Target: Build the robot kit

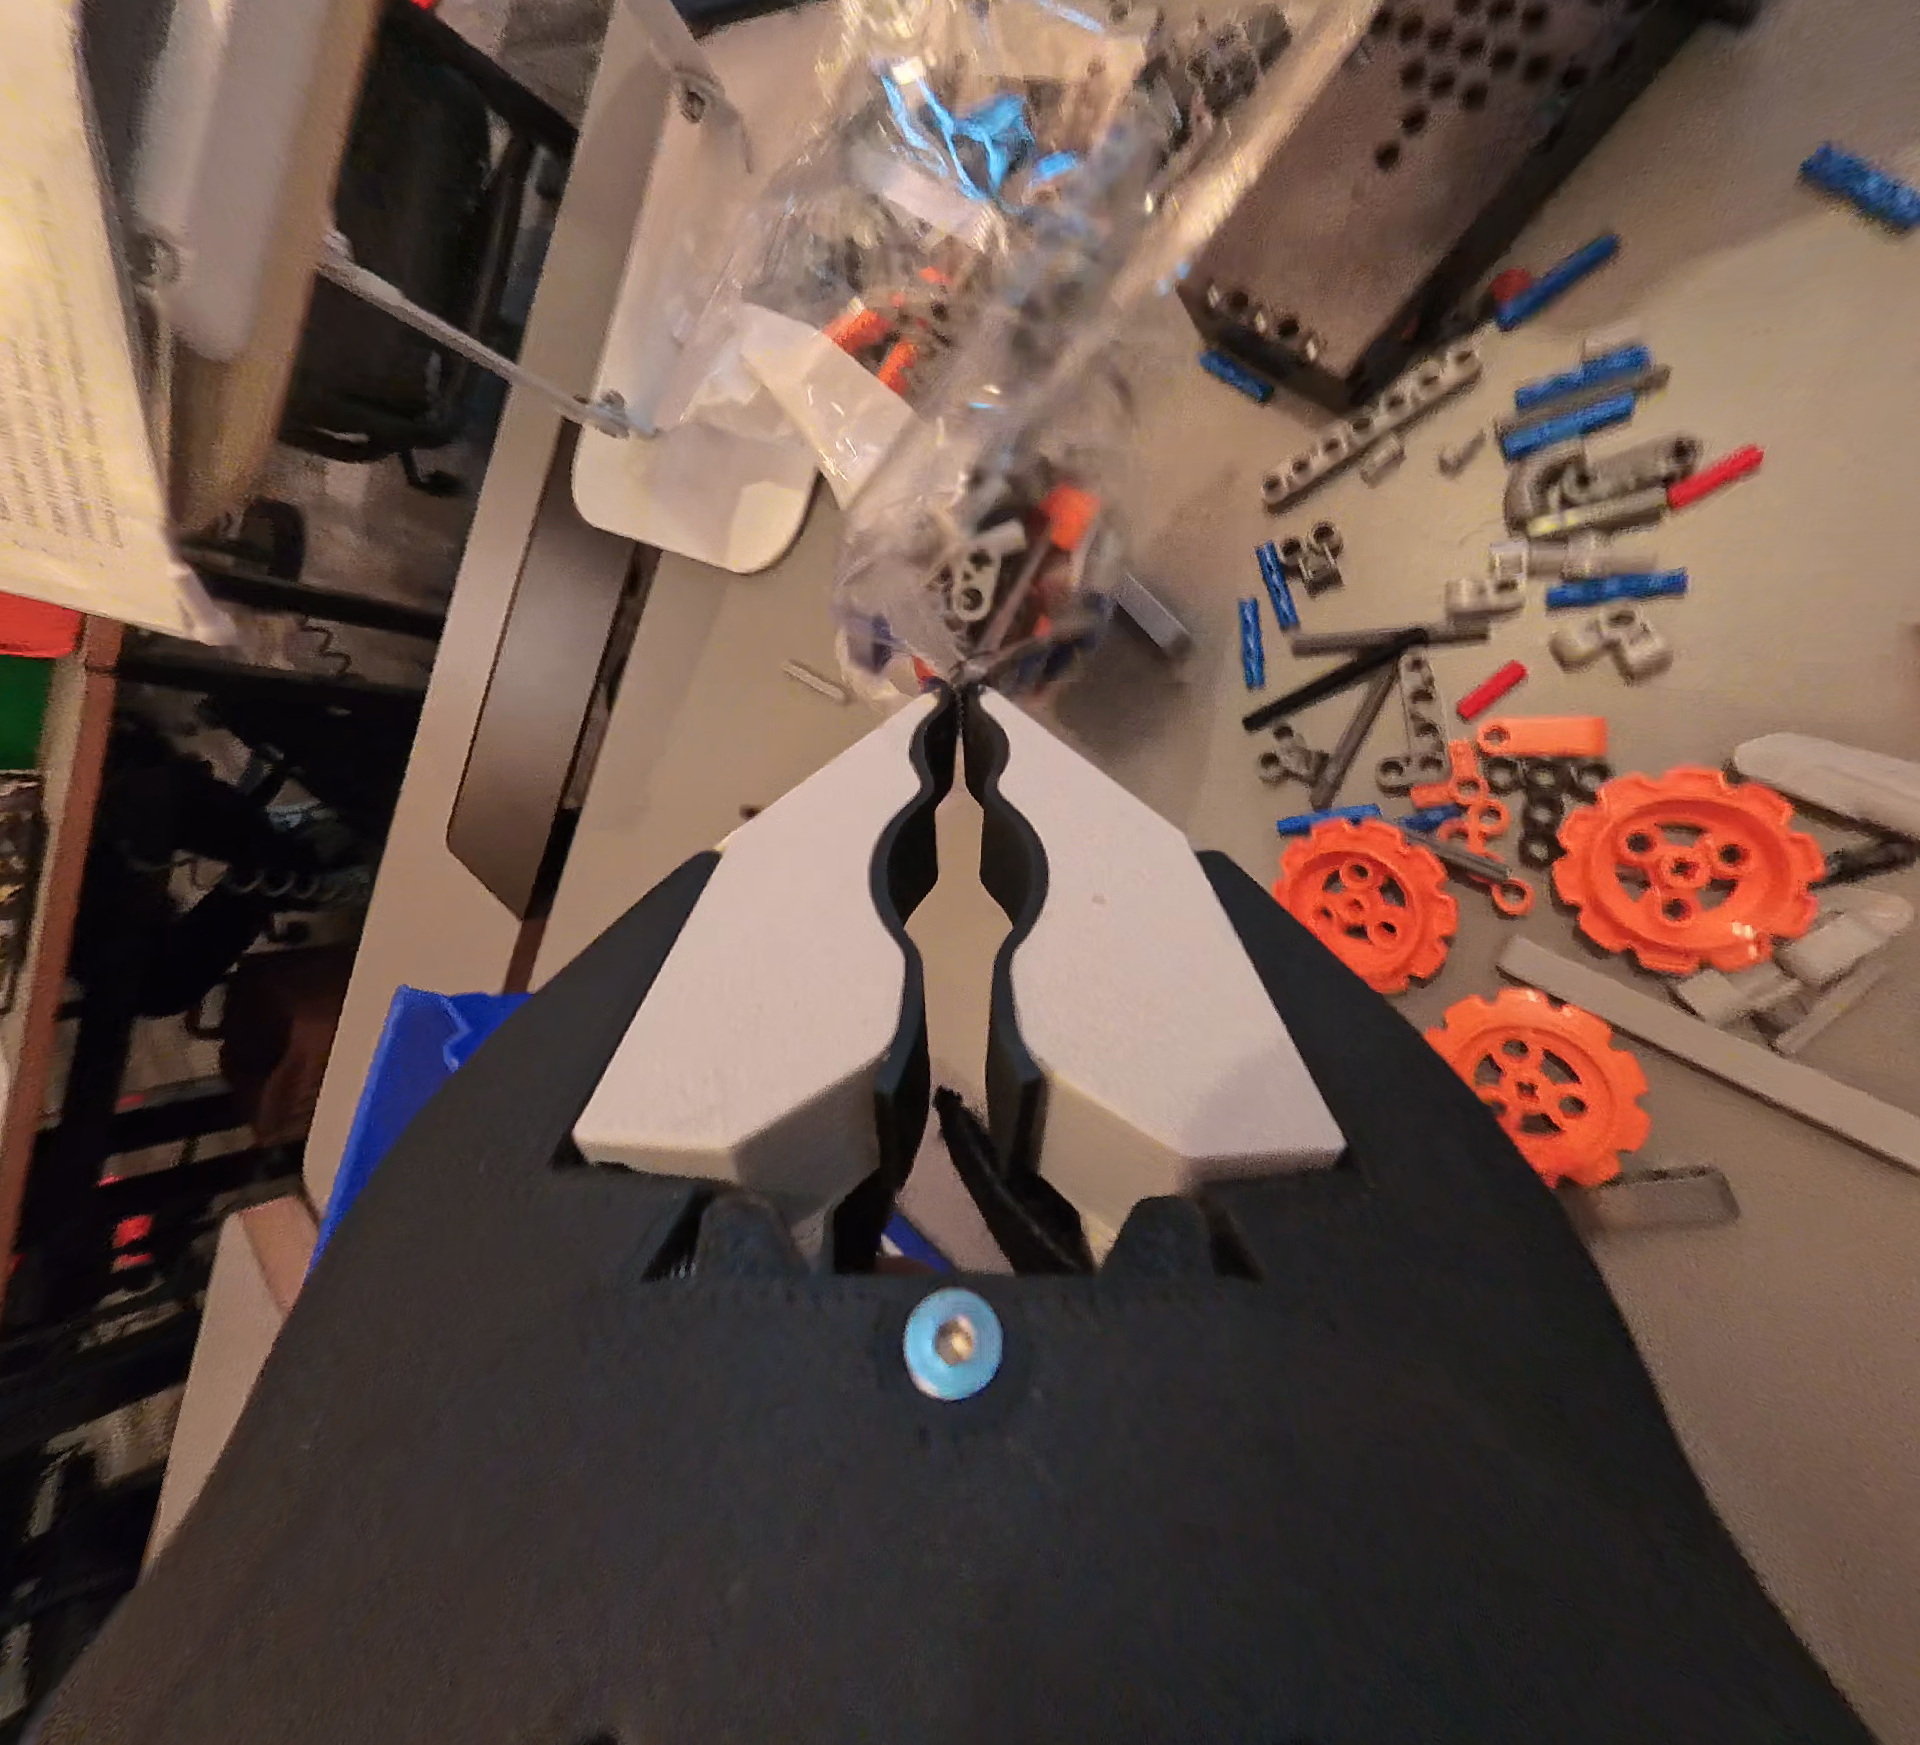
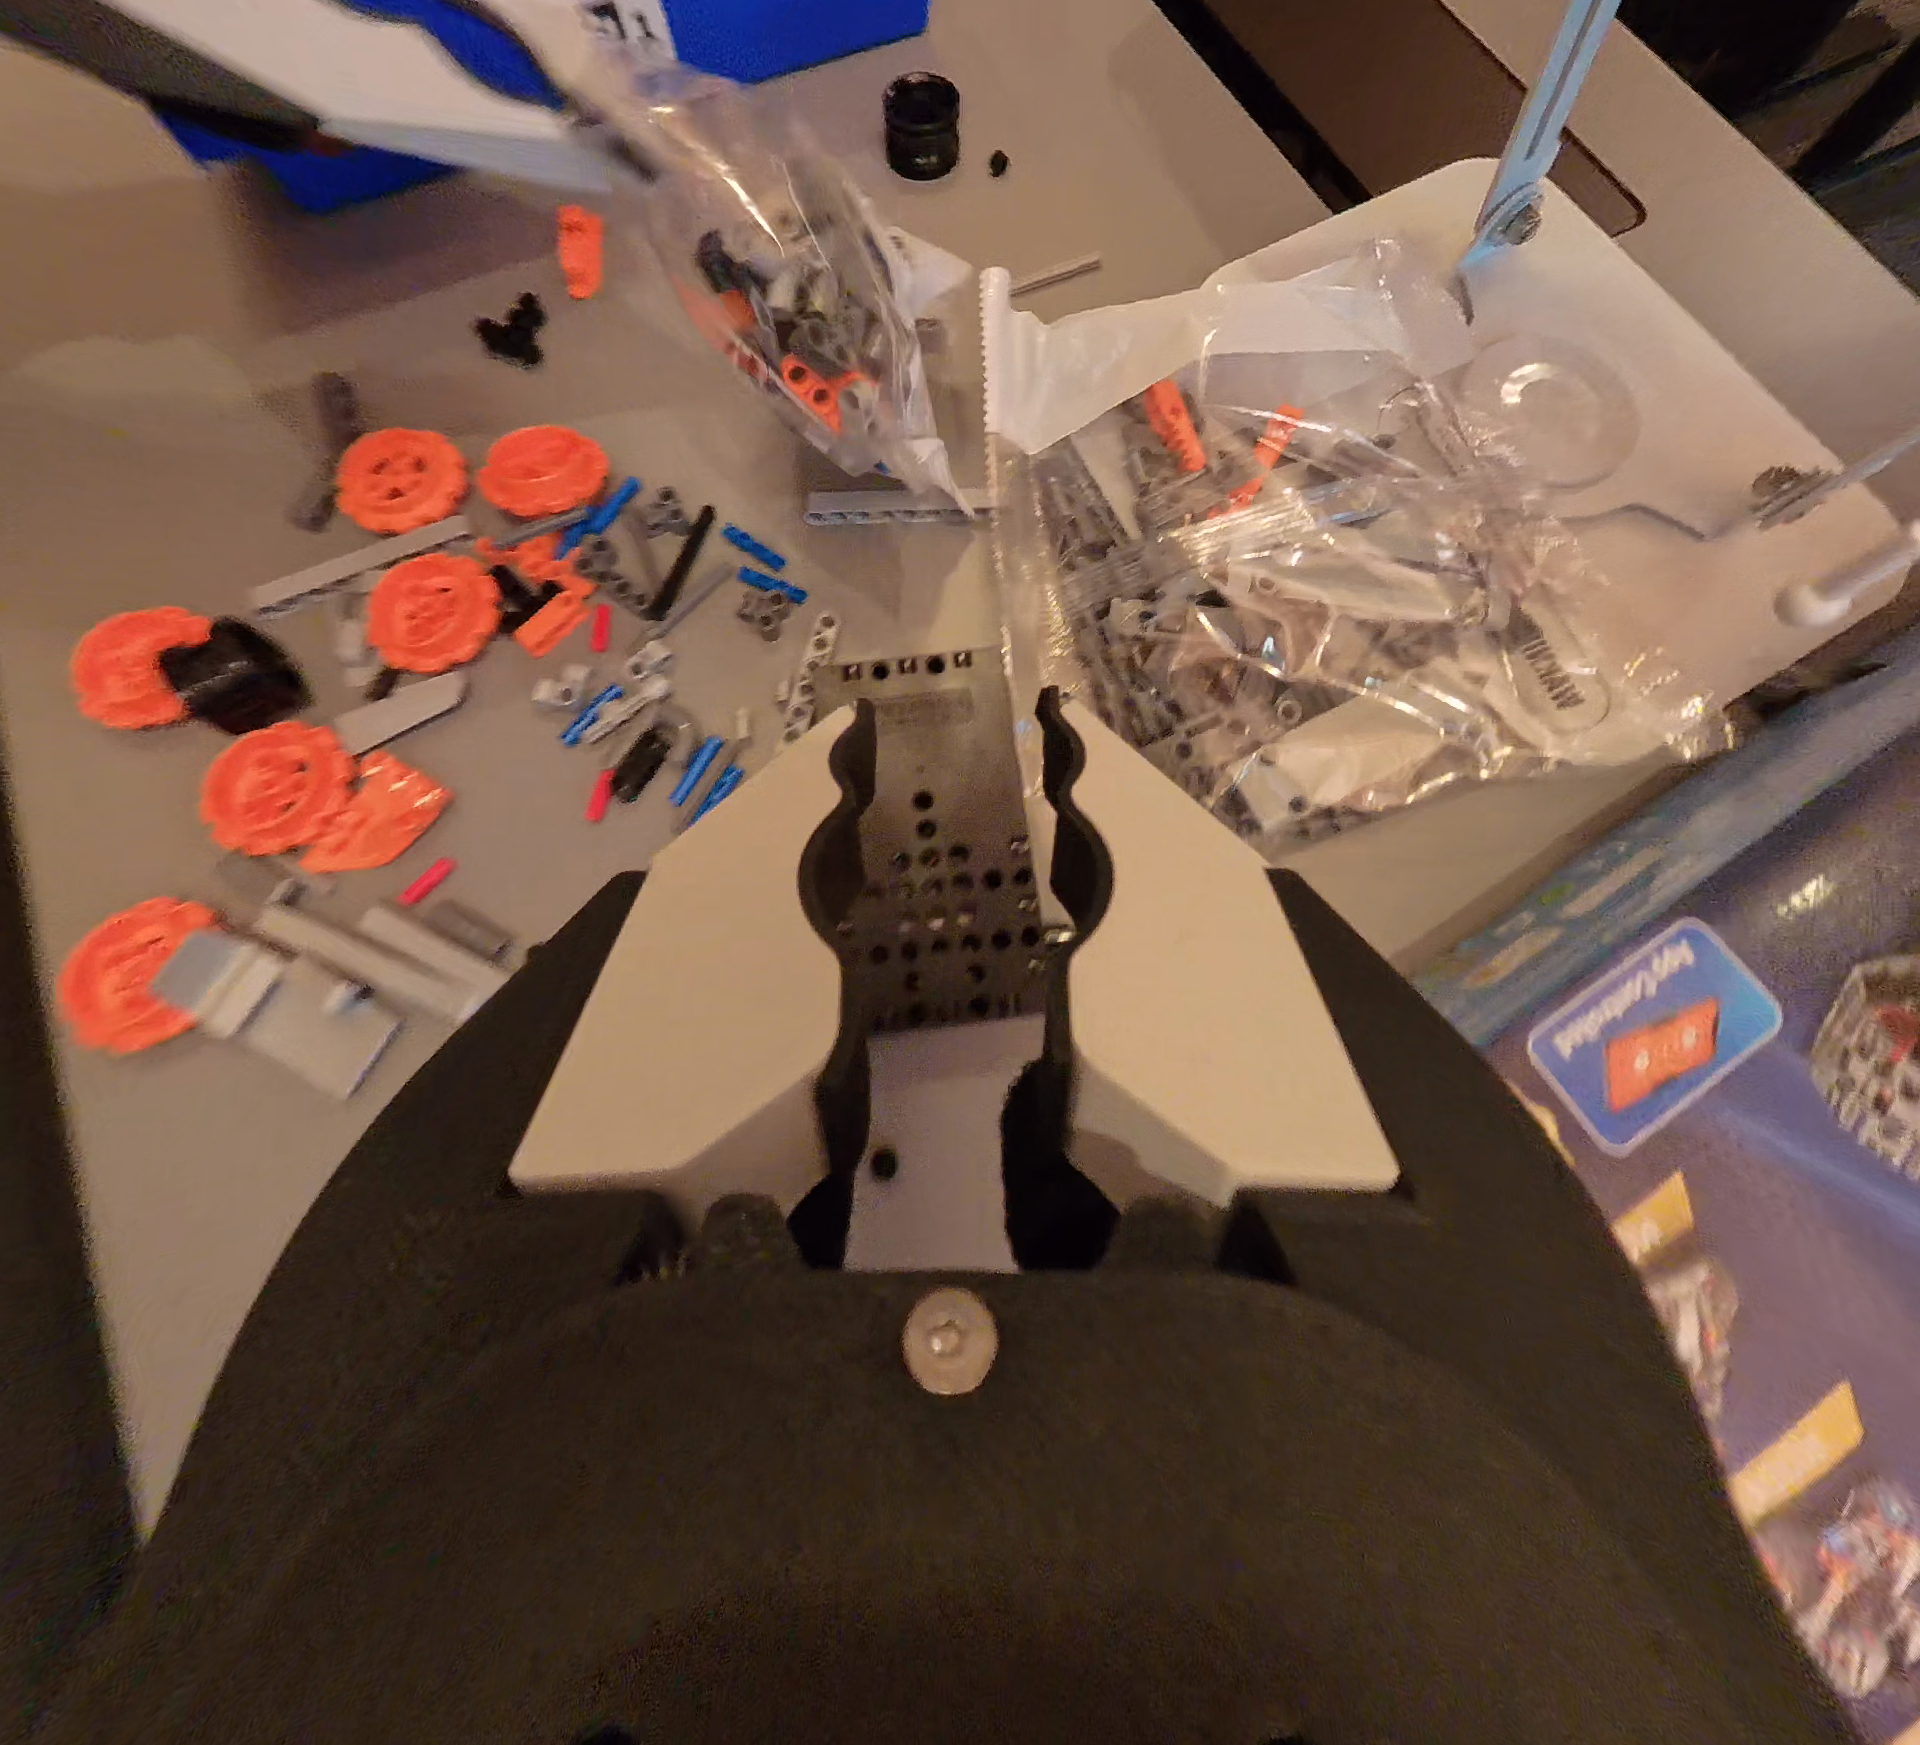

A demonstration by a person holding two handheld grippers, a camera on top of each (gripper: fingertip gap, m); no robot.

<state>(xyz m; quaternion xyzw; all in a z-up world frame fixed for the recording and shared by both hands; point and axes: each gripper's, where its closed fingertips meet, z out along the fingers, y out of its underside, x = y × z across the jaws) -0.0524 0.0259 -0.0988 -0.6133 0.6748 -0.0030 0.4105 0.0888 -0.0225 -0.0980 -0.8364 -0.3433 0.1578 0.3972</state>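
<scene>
Left gripper has its jaws pinched tight on a corner of a clear parts bag hanging mid-frame over the worktop, right gripper hovers part-open and empty above a dark holed block, loose orange wheels spread at left.

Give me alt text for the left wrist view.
The left gripper is shut on a corner of a clear plastic bag of small building pieces, lifted over a grey table. Orange toothed plastic wheels and a black perforated block lie right.
</scene>
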